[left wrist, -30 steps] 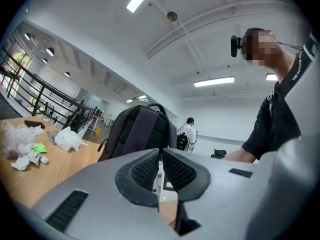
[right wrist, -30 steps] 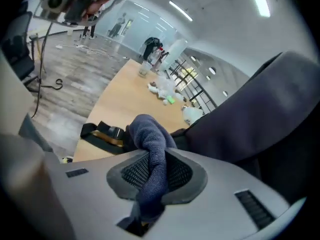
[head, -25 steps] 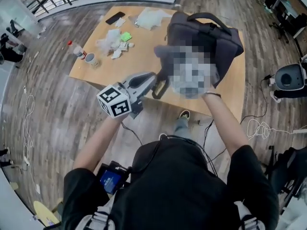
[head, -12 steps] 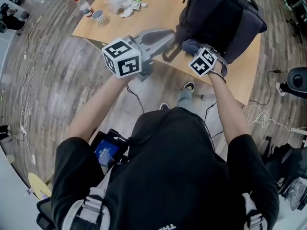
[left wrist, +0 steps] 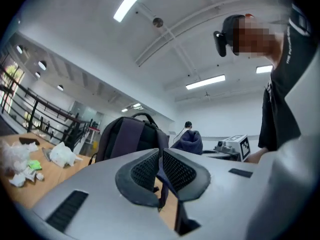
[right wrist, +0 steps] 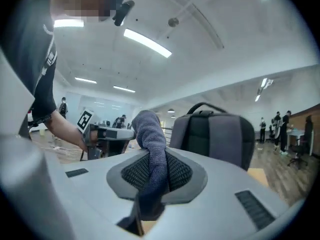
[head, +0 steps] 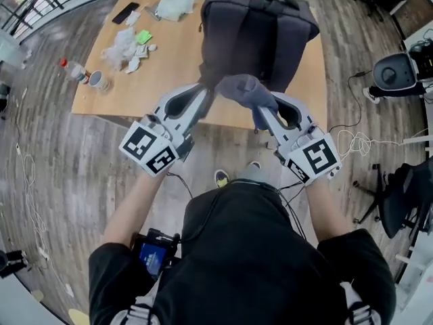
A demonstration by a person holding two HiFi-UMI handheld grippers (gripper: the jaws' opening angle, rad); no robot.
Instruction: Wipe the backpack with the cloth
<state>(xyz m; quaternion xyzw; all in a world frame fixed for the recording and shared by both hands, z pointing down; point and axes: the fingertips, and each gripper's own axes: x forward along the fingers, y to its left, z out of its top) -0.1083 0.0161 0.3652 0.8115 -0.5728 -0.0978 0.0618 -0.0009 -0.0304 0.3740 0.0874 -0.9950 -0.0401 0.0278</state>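
Both grippers are now lying stretched out toward the pack (head: pixel 260 29) in head view, where half a sec ago they were bunched close under it w/ the R cube nearly against the fabric. The pack is showing at top centre now, not off to the right. It's standing upright on the table (head: pixel 169 80), near the front edge, top handle (right wrist: pixel 205 104) up. L gripper (head: pixel 206 89) is clamping shut on a thin dark strap (left wrist: pixel 162 186) coming off the pack's lower left corner, w/ only the webbing between the pads. R gripper (head: pixel 260 112) is pinching the cloth (head: pixel 242 89) tight. A grey-blue bunch is sticking out past the pads, sitting right at the pack's lower front; touching or not, can't tell. Cloth is looking soft, light and limp, so prob. best wiping w/ that free bunch and keeping the pinch deep so it isn't slipping out. Pack is looking soft-sided and not v. heavy, so it's likely tipping or sliding under a push. The strap hold is giving only a loose tether; bracing via the handle would prob. be steadying it better.
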